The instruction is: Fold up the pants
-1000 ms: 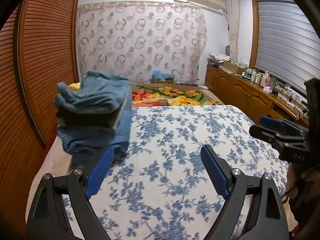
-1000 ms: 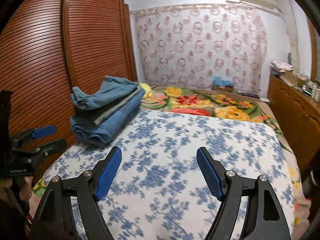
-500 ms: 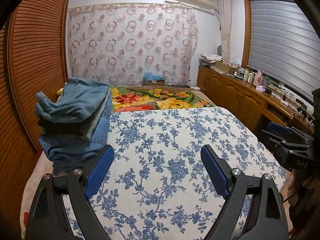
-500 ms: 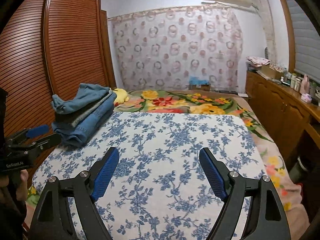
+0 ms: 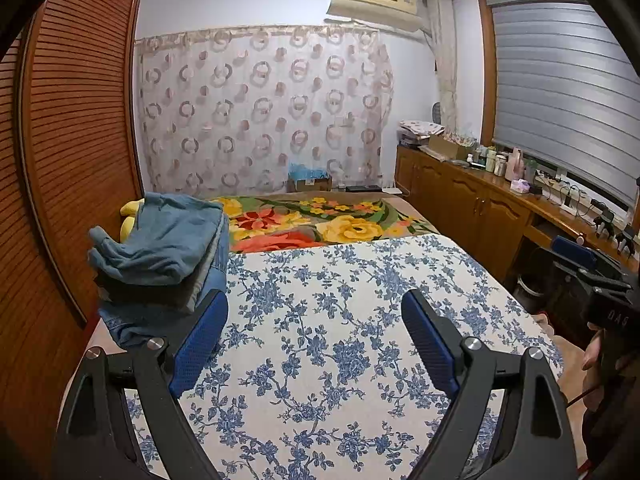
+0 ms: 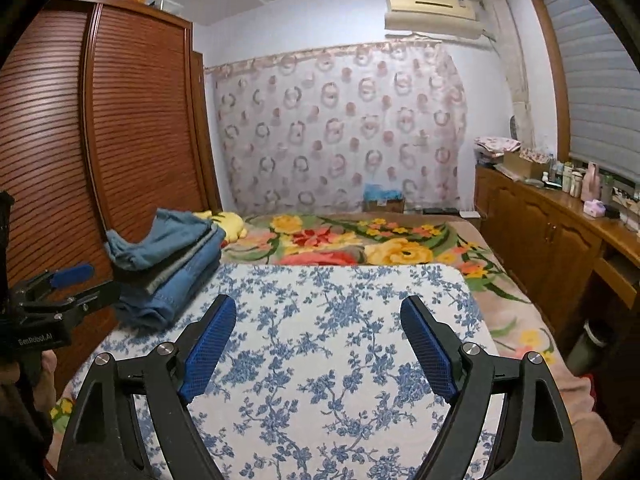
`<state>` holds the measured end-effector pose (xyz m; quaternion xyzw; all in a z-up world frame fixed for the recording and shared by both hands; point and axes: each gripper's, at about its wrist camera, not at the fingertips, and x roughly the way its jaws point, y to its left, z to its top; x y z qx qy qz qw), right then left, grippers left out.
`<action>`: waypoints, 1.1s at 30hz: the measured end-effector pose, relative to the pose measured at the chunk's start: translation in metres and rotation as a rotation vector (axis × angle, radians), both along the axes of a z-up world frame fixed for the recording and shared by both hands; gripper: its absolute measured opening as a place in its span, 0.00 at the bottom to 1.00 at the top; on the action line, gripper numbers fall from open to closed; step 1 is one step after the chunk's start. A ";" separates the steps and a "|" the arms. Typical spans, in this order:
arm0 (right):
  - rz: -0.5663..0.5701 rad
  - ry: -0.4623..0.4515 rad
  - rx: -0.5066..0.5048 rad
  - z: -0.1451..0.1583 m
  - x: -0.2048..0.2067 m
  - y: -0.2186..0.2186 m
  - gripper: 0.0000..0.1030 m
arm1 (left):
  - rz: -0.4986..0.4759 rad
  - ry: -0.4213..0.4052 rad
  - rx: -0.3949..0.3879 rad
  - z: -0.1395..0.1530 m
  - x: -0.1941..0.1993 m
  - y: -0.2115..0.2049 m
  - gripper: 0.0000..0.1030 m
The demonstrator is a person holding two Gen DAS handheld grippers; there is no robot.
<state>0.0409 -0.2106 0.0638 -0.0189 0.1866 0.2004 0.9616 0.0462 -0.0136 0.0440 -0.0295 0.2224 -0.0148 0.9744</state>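
Two grippers, both empty. Left gripper (image 5: 314, 320): jaws spread wide, nothing between the blue pads, touching nothing, held above the bed. Right gripper (image 6: 318, 326): jaws wide apart and just been opening further, nothing between them, clear of the cover.

Folded pants (image 5: 160, 256) lie stacked at the left edge of the bed, next to the slatted wooden wardrobe (image 6: 100, 140): blue denim at the bottom, a grey layer, a lighter blue piece on top. A yellow soft toy (image 6: 230, 222) sits just behind the stack.

Surface: white bedspread with blue flowers (image 6: 328, 340), flat and smooth; beyond it a bright floral blanket (image 5: 320, 224). Room: patterned curtain (image 6: 340, 128) on the far wall, air conditioner (image 5: 372, 0) above, wooden cabinets (image 5: 460, 200) with bottles on the right under a shuttered window.
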 end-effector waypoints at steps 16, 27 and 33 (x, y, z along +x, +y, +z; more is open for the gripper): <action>-0.006 -0.019 -0.012 -0.005 0.000 0.001 0.84 | 0.004 -0.024 -0.008 0.007 -0.007 -0.001 0.86; -0.009 -0.021 -0.015 -0.005 0.002 0.000 0.84 | 0.005 -0.029 -0.007 0.008 -0.009 -0.001 0.86; -0.011 -0.021 -0.014 -0.006 0.002 -0.001 0.84 | 0.006 -0.030 -0.008 0.009 -0.009 -0.001 0.86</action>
